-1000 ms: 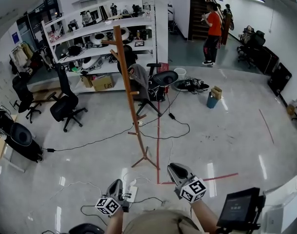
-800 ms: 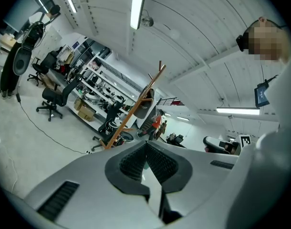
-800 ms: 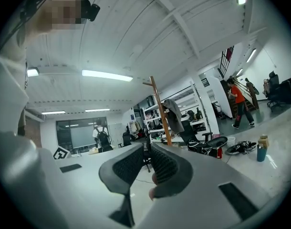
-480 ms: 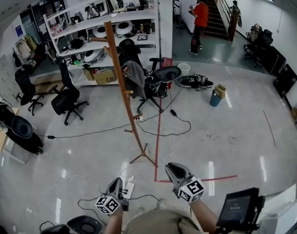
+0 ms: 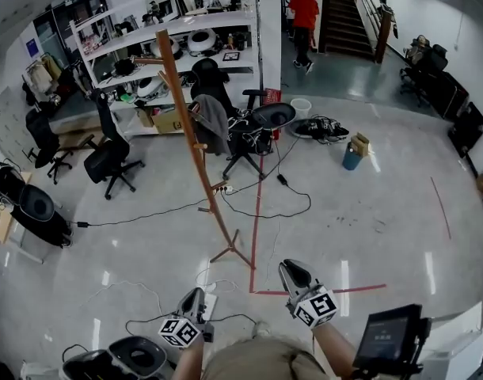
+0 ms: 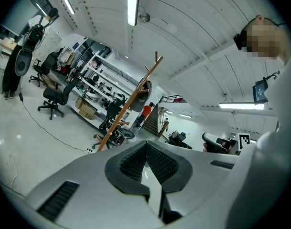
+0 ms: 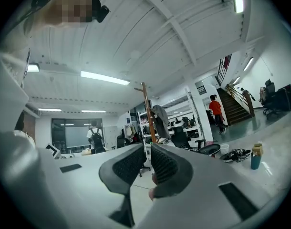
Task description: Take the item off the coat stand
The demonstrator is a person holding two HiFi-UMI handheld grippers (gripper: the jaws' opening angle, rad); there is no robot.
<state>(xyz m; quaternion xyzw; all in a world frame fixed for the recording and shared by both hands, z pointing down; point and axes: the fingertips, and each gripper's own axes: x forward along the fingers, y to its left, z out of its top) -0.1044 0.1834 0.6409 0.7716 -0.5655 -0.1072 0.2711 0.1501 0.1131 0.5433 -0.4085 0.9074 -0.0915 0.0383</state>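
Observation:
The wooden coat stand rises from the floor ahead of me. A grey garment hangs from a peg about halfway up it. My left gripper and right gripper are held low at the bottom edge of the head view, well short of the stand's feet. In the left gripper view the stand and garment show far off, and the left gripper has its tips together with nothing held. The right gripper shows a narrow gap, empty, with the pole and garment beyond.
Black cables and a power strip lie on the floor near the stand's feet. A red tape line runs past it. Office chairs, shelving and a monitor surround the area. A person in an orange top walks far back.
Both grippers and the head view have shifted across the room, so the stand sits further left in the picture. The person in orange has walked further away. The jaws look unchanged.

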